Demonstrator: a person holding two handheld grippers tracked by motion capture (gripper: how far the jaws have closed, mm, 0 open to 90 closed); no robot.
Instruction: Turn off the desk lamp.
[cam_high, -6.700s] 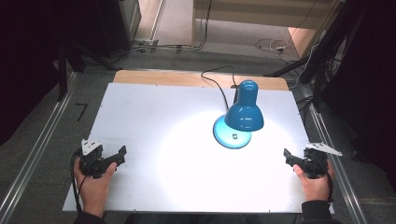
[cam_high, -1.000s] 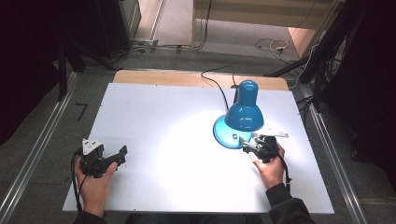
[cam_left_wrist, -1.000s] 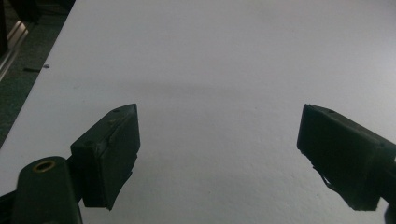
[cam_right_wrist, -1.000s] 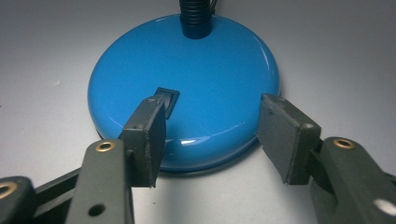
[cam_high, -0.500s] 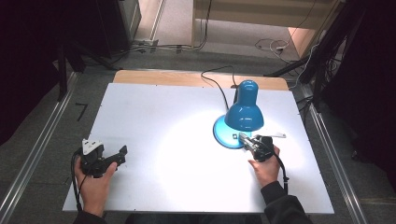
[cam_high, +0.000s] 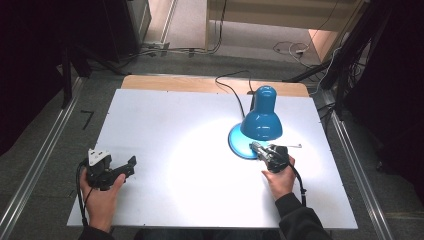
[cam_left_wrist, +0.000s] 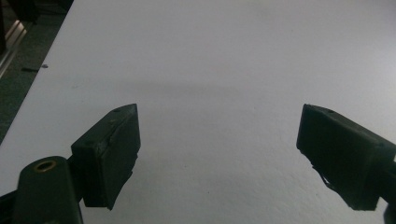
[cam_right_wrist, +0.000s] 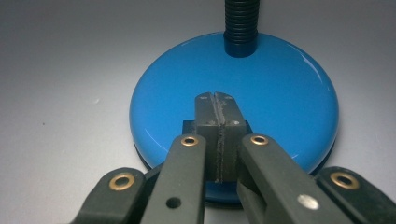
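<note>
Since earlier, right tool (cam_right_wrist: 216, 105) reached lamp base (cam_right_wrist: 285, 88), jaws closed empty over its switch.

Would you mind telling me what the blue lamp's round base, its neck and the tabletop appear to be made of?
The round blue lamp base looks like glossy painted metal or hard plastic: it shows sharp highlights. The black ribbed neck looks like a flexible ringed tube, metal or plastic. The white tabletop seems a matt laminated board with a pale wood edge at the back.

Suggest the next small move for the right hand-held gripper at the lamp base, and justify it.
Probably press the shut right hand-held gripper down on the dark switch on the blue lamp base; its closed tips sit right over it and the lamp is lit.
</note>
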